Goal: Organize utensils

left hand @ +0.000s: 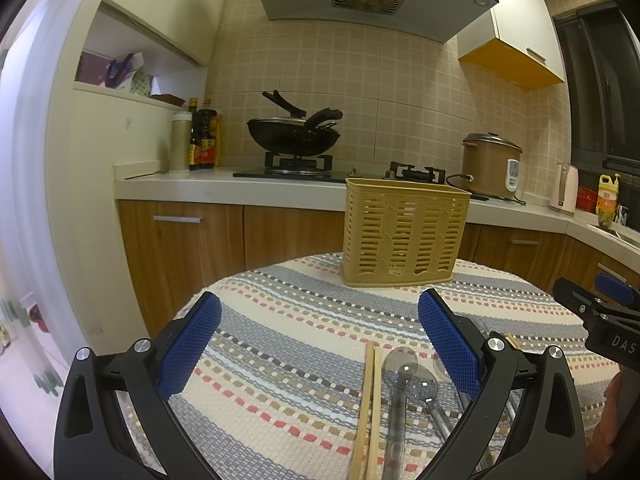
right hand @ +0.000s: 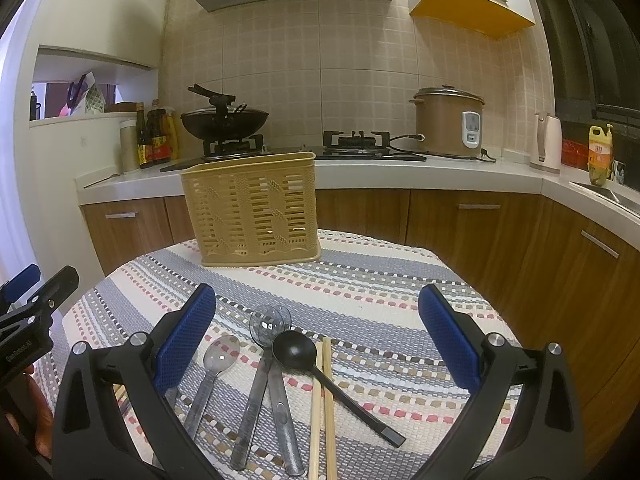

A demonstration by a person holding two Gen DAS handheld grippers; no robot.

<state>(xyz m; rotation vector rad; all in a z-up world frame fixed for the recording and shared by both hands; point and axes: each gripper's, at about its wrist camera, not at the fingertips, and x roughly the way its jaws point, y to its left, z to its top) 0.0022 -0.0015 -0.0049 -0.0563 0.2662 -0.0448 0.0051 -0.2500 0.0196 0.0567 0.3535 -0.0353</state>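
round table (right hand: 400, 280) under a striped woven cloth. tan slotted basket (right hand: 252, 208) upright at far edge. left gripper (left hand: 318, 344) and right gripper (right hand: 316, 336) both spread wide, empty, hovering above near side. black ladle (right hand: 294, 350), chopsticks (right hand: 322, 400), clear spoons (right hand: 218, 360) flat between right gripper's fingers.

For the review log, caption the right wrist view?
Open right hand-held gripper above clear spoons, black spoon and chopsticks; empty basket behind.
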